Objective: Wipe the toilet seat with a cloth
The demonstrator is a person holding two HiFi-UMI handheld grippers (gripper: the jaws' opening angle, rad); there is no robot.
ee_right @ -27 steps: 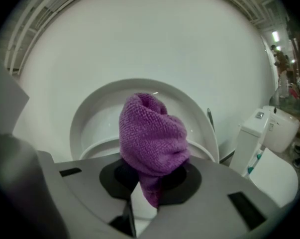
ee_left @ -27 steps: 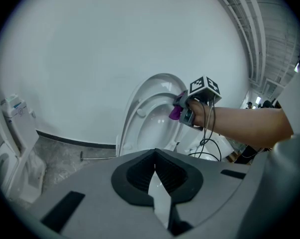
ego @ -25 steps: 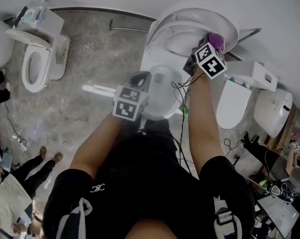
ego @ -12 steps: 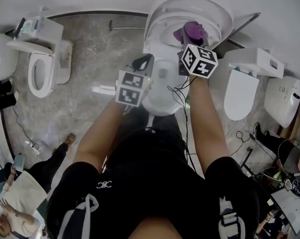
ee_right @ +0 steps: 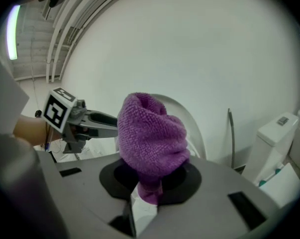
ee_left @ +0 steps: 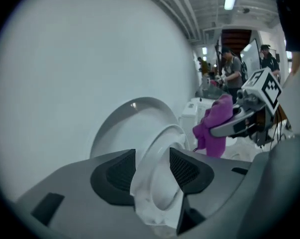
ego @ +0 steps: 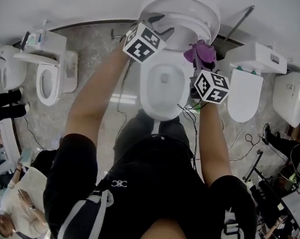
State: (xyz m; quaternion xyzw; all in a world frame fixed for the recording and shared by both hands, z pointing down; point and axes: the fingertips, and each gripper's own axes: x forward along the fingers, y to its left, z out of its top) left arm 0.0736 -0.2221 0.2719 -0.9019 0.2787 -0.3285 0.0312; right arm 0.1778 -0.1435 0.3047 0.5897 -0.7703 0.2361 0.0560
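As right hand-held gripper [ee_right: 149,182] clamps it, cloth [ee_right: 152,136] (purple)

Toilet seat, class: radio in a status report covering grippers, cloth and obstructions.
Left gripper open, jaws just opened, straddling raised toilet seat rim. Right gripper shut on purple cloth, not yet on seat. Nothing seen blocking.

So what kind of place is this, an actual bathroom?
Probably not a home bathroom, more a test or showroom space: several toilets stand side by side on a grey floor, cables trail across it, and other people stand nearby.
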